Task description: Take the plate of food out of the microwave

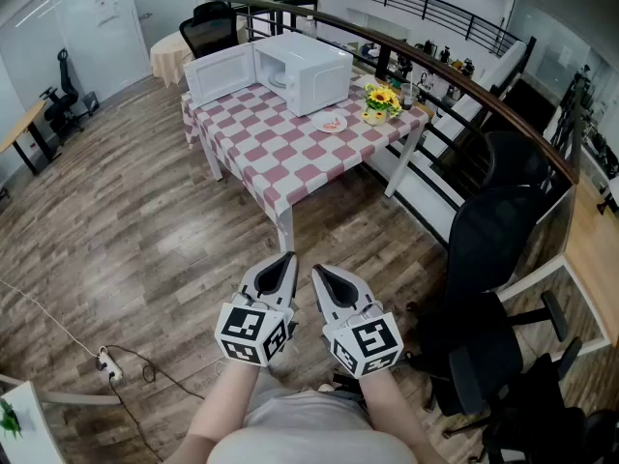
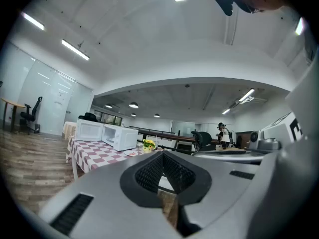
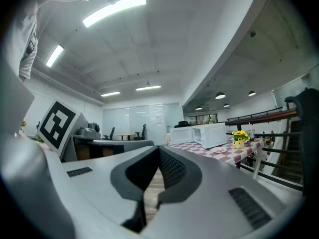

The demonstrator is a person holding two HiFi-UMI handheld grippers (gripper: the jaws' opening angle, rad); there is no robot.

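Standing well back from the table (image 1: pixel 261 153), left tongs (image 1: pixel 288 257) and right tongs (image 1: pixel 316 270) both closed, empty. Plate of food (image 1: pixel 331 123) sits on the table just beside the open microwave (image 1: pixel 314 66), apparently already out. Risk: hasty reach clips it, flowers (image 1: pixel 382 98) or door (image 1: pixel 218 73).

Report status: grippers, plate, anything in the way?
Left hand-held gripper and right hand-held gripper shut, empty. Plate of food on table beside open microwave. Nothing in the way.

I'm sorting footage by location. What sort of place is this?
Probably an open-plan office with a break corner: black office chairs, a desk at the far left, and a microwave on a checked table beside a railing.
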